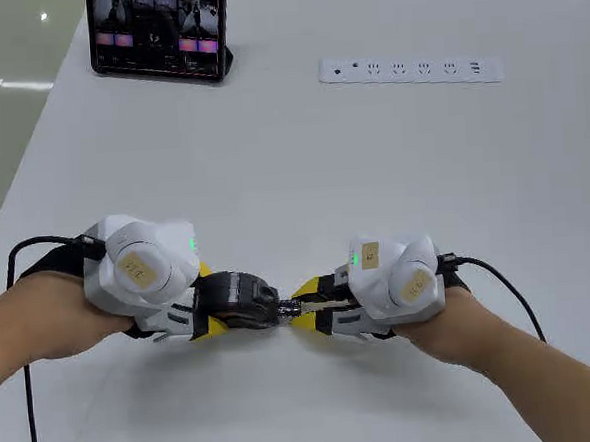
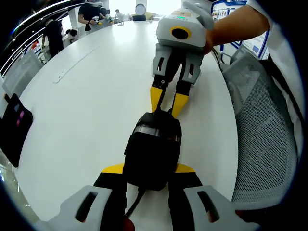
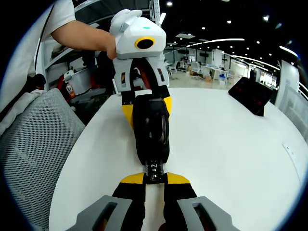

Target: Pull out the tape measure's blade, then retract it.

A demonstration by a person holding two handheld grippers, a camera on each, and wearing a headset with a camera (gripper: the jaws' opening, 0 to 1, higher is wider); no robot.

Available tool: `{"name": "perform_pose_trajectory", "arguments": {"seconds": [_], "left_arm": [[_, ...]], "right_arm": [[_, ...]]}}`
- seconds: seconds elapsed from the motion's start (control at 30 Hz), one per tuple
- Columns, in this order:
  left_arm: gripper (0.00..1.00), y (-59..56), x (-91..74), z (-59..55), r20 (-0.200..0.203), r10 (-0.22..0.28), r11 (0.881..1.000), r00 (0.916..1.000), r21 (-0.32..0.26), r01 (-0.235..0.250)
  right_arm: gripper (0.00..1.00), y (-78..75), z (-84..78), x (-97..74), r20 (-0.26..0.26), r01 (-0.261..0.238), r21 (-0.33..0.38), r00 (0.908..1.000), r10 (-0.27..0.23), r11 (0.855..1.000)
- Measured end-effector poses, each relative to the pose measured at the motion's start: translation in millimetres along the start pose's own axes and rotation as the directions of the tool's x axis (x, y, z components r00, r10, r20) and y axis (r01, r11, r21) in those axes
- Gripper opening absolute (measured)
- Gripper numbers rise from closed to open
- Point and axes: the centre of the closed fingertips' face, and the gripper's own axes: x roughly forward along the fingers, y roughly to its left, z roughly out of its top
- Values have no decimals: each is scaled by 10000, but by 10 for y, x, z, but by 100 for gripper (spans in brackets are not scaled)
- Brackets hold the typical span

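your left gripper (image 2: 149, 169) clamps the black tape measure (image 2: 154, 144) by its sides on the white table (image 1: 371, 156). at its mouth, your right gripper (image 3: 155, 180) pinches the short blade (image 3: 154, 169) stub, numerals legible in the right gripper view; head view adds a power strip (image 1: 411, 70) well beyond.

I'm over a broad white tabletop (image 1: 302, 170); power strip (image 1: 410, 70) and dark tablet (image 1: 158, 29) sit ahead, grey mesh chair (image 3: 33, 144) beside me, ceiling lights (image 3: 229, 21) overhead.
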Motion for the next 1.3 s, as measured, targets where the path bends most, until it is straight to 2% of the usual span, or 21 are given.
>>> {"name": "perform_pose_trajectory", "arguments": {"seconds": [1.3], "left_arm": [[28,-17,-8,1,-72,-46,10000,10000,15,46]], "right_arm": [[10,-5,-284,-401,-374,457,258,9983,-447,9986]]}}
